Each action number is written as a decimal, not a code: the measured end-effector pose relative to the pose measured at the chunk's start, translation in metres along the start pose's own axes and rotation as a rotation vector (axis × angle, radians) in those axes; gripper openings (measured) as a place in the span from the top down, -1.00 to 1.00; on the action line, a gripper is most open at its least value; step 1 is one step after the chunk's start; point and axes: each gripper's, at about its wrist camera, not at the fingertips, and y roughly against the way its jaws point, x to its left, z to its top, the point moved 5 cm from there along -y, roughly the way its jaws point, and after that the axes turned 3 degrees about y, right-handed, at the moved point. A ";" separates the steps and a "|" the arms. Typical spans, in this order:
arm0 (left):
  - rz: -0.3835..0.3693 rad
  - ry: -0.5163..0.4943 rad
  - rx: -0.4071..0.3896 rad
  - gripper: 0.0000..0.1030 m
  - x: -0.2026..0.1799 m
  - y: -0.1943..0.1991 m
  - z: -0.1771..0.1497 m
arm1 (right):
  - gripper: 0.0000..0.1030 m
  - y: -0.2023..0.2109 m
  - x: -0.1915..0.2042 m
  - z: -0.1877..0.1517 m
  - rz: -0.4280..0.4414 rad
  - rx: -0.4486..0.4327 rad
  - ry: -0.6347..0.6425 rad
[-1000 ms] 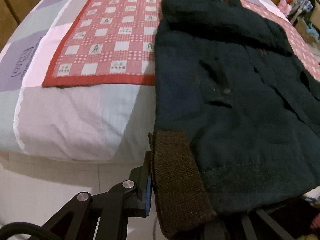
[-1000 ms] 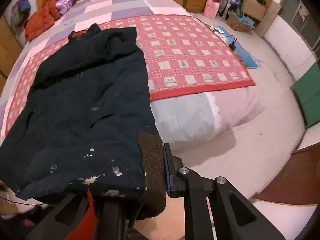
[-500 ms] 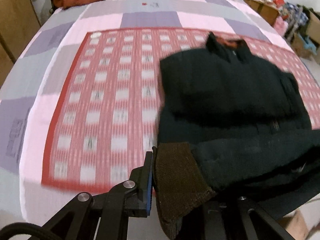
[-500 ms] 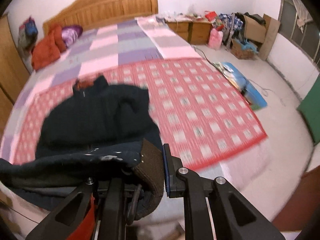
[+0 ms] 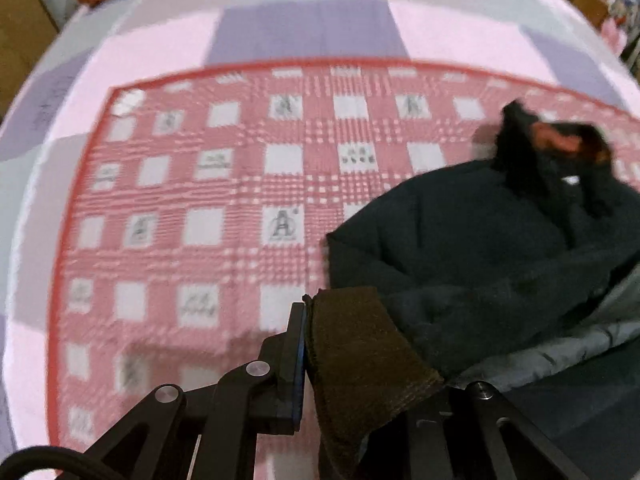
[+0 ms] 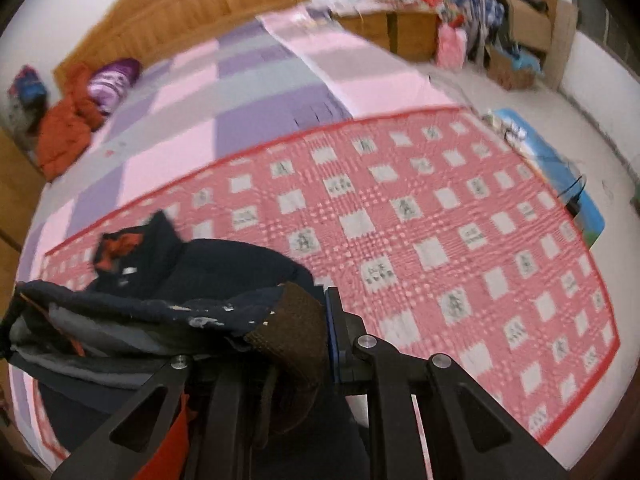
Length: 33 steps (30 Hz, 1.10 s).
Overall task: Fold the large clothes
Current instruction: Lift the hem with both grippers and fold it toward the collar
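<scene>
A dark navy jacket with a brown knit hem lies on the red checked cloth on the bed. My left gripper is shut on the brown hem's left corner and holds it raised over the jacket's body. My right gripper is shut on the brown hem's right corner, also raised. The lower half of the jacket is lifted and folded toward the collar, so the grey lining shows. The collar has an orange inside.
The bed has a pink, purple and grey patchwork cover and a wooden headboard. An orange jacket and a purple bundle lie near the headboard. Boxes and clutter stand on the floor at the right.
Both grippers have lifted the hem from the bed's front edge and carried it forward over the jacket toward the collar. The lower half now hangs doubled over the upper half.
</scene>
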 end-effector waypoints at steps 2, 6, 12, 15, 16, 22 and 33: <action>0.008 -0.023 0.048 0.67 -0.005 -0.036 0.007 | 0.72 -0.032 0.000 0.007 -0.019 0.032 -0.017; 0.009 -0.046 0.092 0.63 -0.013 -0.081 0.011 | 0.72 -0.086 0.002 0.009 -0.086 0.104 -0.020; 0.013 -0.069 0.097 0.32 -0.017 -0.112 0.012 | 0.70 -0.136 0.007 0.006 -0.182 0.172 0.032; 0.013 -0.067 0.084 0.07 -0.013 -0.113 0.013 | 0.69 -0.147 0.005 0.005 -0.201 0.192 0.039; 0.004 -0.075 0.077 0.04 -0.012 -0.110 0.012 | 0.69 -0.149 0.005 0.006 -0.210 0.202 0.041; -0.015 -0.217 0.026 0.02 -0.020 -0.074 0.012 | 0.23 -0.137 0.007 0.016 -0.270 0.234 0.177; -0.314 -0.020 -0.057 -0.51 -0.023 0.002 0.056 | -0.74 -0.075 -0.010 0.074 0.034 0.167 -0.023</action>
